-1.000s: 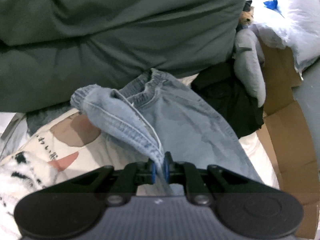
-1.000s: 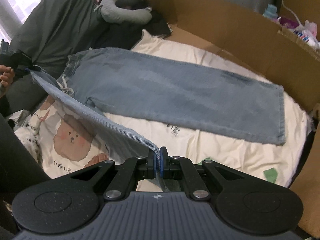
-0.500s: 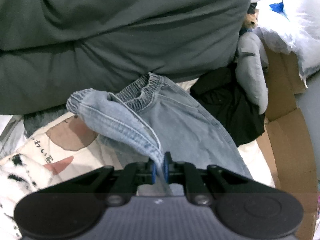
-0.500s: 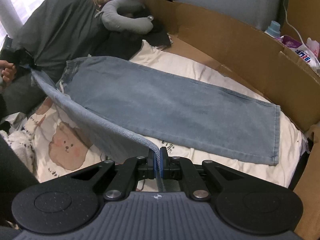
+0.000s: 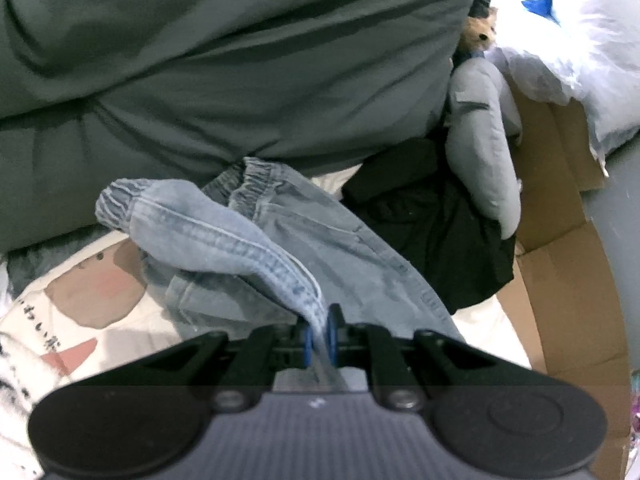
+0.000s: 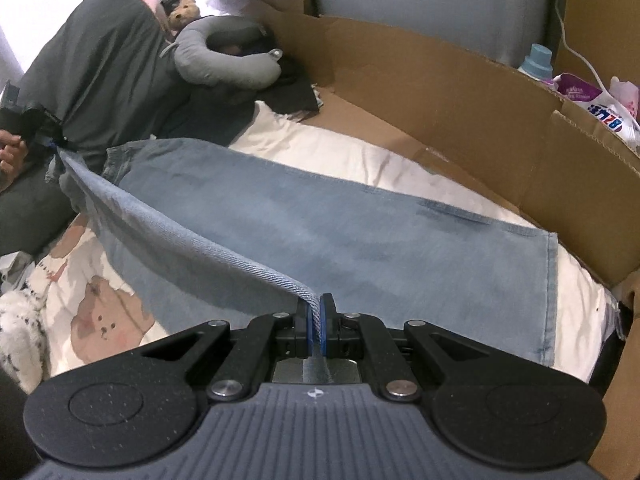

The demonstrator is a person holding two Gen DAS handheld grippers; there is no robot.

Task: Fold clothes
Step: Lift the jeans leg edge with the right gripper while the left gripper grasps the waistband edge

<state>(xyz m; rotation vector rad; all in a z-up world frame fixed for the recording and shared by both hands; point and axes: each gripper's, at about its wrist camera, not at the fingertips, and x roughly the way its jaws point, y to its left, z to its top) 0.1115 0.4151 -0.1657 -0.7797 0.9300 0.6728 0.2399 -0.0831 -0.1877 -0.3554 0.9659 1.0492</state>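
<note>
One pair of jeans (image 6: pixel 360 232). Two hand-held grippers (image 6: pixel 317 320) (image 5: pixel 319 330). One grey neck pillow (image 6: pixel 224 62). One little teddy (image 6: pixel 185 12). One blue-capped bottle (image 6: pixel 538 60). One cardboard wall (image 6: pixel 460 96).

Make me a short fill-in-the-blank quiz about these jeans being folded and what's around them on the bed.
1. Both the left gripper and the right gripper are shut on the light blue ____.
2. The grey neck pillow is shaped like the letter ____.
3. The wall along the far side of the bed is brown ____.
4. The cream sheet shows a cartoon ____.

Missing words: jeans; U; cardboard; bear
</note>
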